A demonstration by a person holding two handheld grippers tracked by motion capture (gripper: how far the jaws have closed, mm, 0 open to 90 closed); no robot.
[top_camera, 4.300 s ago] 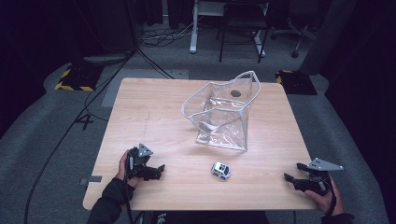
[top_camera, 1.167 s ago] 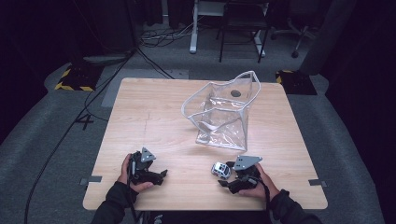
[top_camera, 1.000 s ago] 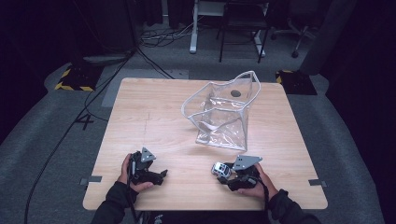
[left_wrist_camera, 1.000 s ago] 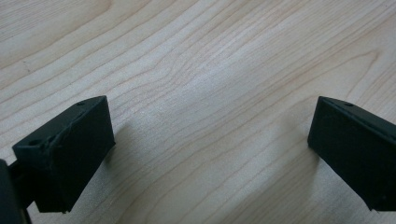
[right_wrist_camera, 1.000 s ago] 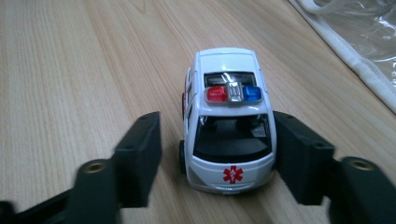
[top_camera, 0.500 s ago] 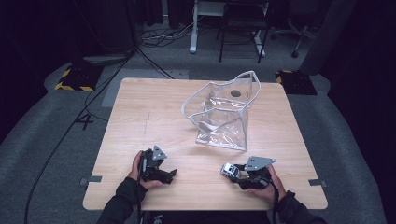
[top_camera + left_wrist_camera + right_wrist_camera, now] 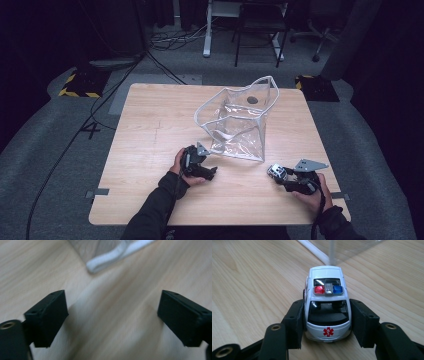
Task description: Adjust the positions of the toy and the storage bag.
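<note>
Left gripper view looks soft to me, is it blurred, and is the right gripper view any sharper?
Left gripper view: the wooden table is smeared and the white bag edge is out of focus. Right gripper view: sharp on the toy ambulance between the jaws. High view: dark surroundings, evenly lit tabletop.
</note>
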